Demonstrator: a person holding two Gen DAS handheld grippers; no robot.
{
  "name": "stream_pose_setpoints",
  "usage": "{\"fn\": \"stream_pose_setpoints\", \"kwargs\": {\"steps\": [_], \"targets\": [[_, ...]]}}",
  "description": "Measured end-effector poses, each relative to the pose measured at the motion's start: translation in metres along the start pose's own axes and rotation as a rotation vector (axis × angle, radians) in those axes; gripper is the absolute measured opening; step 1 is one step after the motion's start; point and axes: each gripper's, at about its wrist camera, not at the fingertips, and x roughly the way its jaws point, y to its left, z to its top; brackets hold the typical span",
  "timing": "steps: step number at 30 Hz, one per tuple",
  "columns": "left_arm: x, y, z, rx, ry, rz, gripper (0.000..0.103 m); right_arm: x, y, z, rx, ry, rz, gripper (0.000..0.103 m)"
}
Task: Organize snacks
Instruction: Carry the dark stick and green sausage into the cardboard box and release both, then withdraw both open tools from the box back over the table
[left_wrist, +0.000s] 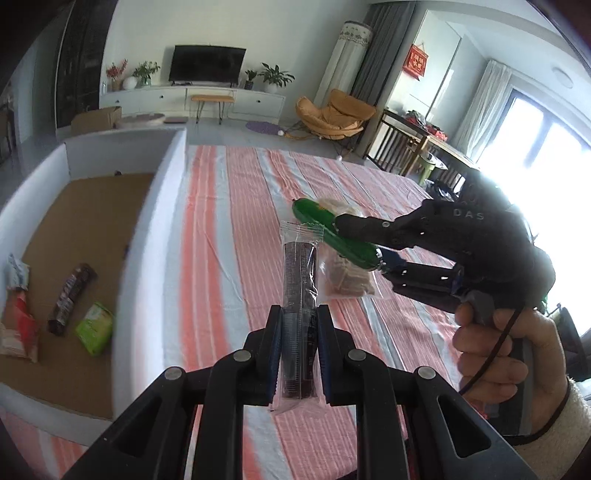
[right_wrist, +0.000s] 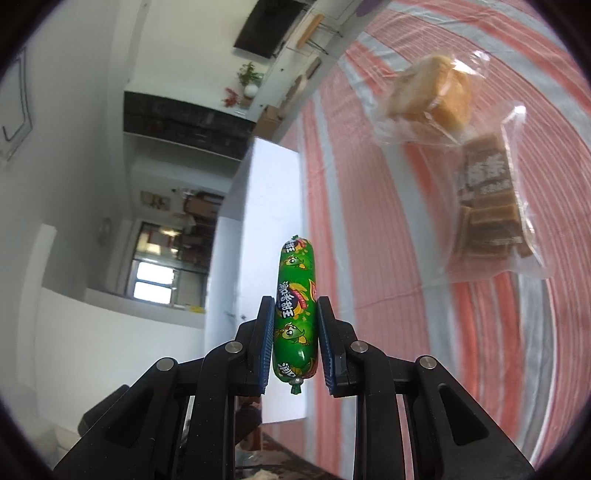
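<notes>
1. Our left gripper (left_wrist: 298, 347) has its jaws closed narrow on a dark snack stick in a clear wrapper (left_wrist: 300, 295). We hold it near its lower end, so most of the stick stands out past the pads, above the striped cloth (left_wrist: 229, 229) on the tabletop.
2. Our right gripper (right_wrist: 295, 332) has its jaws clamped on a green sausage (right_wrist: 295, 306), held around its lower half with the clipped end showing just below the pads. It too is off the cloth.
3. We judge both to be light. The sausage looks firm and round with a glossy, slippery casing, so a mid-length grip across its width suits it. The stick's loose film could slide, so the pads should press the solid core, not the sealed ends.
4. Just beyond the sausage, two clear bags remain on the cloth: a bag of pale cake pieces (right_wrist: 432, 92) and a bag of brown biscuits (right_wrist: 487, 206). These look crumbly; we would pinch them gently by a sealed edge.
5. Along the left side of the tabletop stands the white-walled tray (left_wrist: 162, 206). Near its front edge lie a dark stick (left_wrist: 72, 299), a green packet (left_wrist: 95, 328) and a red-and-white packet (left_wrist: 18, 325).
6. We judge the sorting roughly half done, with both held snacks bound for the tray.
</notes>
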Motion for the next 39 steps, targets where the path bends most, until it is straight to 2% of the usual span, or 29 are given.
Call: {"fn": "stream_pose_setpoints", "kwargs": {"steps": [5, 8, 12, 17, 21, 23, 24, 25, 27, 29, 32, 35, 37, 39], "targets": [[-0.043, 0.036, 0.019, -0.018, -0.112, 0.188, 0.017, 0.021, 0.064, 0.004, -0.114, 0.031, 0.063, 0.023], [-0.057, 0.068, 0.023, -0.031, -0.147, 0.328, 0.017, 0.036, 0.089, -0.003, -0.151, 0.067, 0.091, 0.023], [-0.061, 0.107, 0.023, -0.050, -0.145, 0.459, 0.017, 0.067, 0.114, -0.015, -0.188, 0.129, 0.104, 0.023], [-0.058, 0.142, 0.016, -0.077, -0.126, 0.554, 0.017, 0.109, 0.141, -0.033, -0.263, 0.205, 0.085, 0.023], [-0.051, 0.158, 0.012, -0.072, -0.110, 0.642, 0.018, 0.133, 0.155, -0.045, -0.344, 0.204, 0.043, 0.025], [-0.040, 0.162, 0.013, -0.068, -0.086, 0.688, 0.022, 0.137, 0.155, -0.048, -0.411, 0.157, -0.056, 0.031], [-0.038, 0.165, 0.012, -0.072, -0.079, 0.705, 0.039, 0.136, 0.153, -0.051, -0.438, 0.132, -0.096, 0.047], [-0.037, 0.165, 0.010, -0.077, -0.082, 0.712, 0.070, 0.130, 0.148, -0.052, -0.463, 0.103, -0.132, 0.059], [-0.039, 0.162, 0.005, -0.082, -0.124, 0.709, 0.097, 0.115, 0.135, -0.055, -0.546, 0.035, -0.253, 0.059], [-0.037, 0.153, 0.001, -0.068, -0.162, 0.676, 0.098, 0.096, 0.115, -0.059, -0.622, -0.023, -0.376, 0.059], [-0.031, 0.137, 0.002, -0.045, -0.161, 0.585, 0.098, 0.054, 0.066, -0.065, -0.669, -0.150, -0.593, 0.064], [-0.024, 0.106, 0.007, 0.003, -0.166, 0.460, 0.098, 0.001, 0.003, -0.067, -0.601, -0.299, -0.841, 0.064], [-0.021, 0.077, 0.005, 0.047, -0.169, 0.378, 0.098, -0.033, -0.038, -0.063, -0.521, -0.358, -1.000, 0.064], [-0.009, 0.049, 0.005, 0.101, -0.138, 0.287, 0.099, -0.063, -0.067, -0.062, -0.464, -0.405, -1.112, 0.064]]}}
